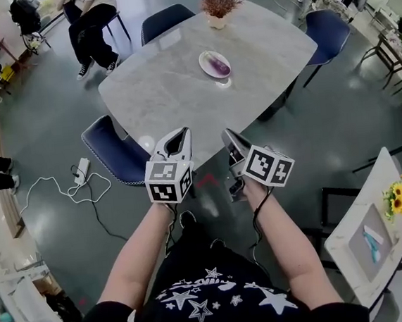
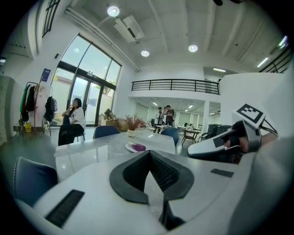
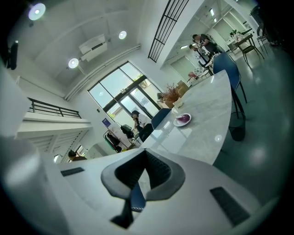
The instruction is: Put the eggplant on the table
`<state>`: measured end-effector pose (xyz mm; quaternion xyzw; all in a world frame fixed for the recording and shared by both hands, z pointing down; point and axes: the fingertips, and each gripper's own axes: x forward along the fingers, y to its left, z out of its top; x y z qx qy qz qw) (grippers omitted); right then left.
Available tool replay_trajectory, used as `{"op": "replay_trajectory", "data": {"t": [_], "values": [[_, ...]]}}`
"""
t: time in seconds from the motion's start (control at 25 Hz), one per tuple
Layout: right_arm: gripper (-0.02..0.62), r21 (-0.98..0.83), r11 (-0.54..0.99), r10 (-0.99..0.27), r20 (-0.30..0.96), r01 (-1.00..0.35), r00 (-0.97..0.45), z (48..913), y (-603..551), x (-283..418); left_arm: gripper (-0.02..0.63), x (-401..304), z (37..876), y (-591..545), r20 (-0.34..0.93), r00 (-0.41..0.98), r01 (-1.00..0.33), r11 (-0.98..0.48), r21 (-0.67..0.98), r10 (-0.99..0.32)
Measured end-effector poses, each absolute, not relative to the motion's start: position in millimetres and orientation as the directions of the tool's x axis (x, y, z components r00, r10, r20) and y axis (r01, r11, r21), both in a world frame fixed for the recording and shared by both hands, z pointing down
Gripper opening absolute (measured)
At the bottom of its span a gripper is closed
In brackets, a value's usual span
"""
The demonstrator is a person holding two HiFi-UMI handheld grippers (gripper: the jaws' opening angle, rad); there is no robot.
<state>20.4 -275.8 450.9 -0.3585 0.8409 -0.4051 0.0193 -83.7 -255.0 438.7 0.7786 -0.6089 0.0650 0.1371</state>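
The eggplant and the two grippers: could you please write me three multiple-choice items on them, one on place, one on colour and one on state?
1. Where does the eggplant lie?
A on the floor
B on a plate on the table
C on the bare table

2. What colour is the eggplant?
A green
B white
C purple

3. How do the jaws of the left gripper and the right gripper stand?
A together, holding nothing
B wide apart
C clamped on the plate

Answers:
1 B, as the head view shows it resting on the plate.
2 C, as it looks purple in every view.
3 A, as each gripper view shows the pads meeting with nothing between them.
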Motion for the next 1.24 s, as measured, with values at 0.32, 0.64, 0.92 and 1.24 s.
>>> {"op": "replay_trajectory", "data": {"t": [0.32, 0.64, 0.92, 1.24], "values": [[0.005, -0.662, 0.467, -0.601, 0.248, -0.586, -0.759, 442, -212, 51, 0.006, -49, 424, -194, 0.238, 0.246, -0.967, -0.223, 0.120, -0.940], [0.005, -0.618, 0.493, -0.599, 0.270, -0.613, -0.754, 442, -162, 54, 0.006, -43, 422, -147, 0.228, 0.255, -0.965, -0.230, 0.130, -0.940], [0.005, -0.586, 0.508, -0.606, 0.278, -0.631, -0.745, 429, -152, 40, 0.006, -54, 413, -132, 0.218, 0.265, -0.961, -0.241, 0.133, -0.939], [0.005, -0.553, 0.523, -0.625, 0.268, -0.648, -0.733, 410, -126, 7, 0.006, -82, 398, -107, 0.193, 0.279, -0.958, -0.259, 0.121, -0.941]]}}
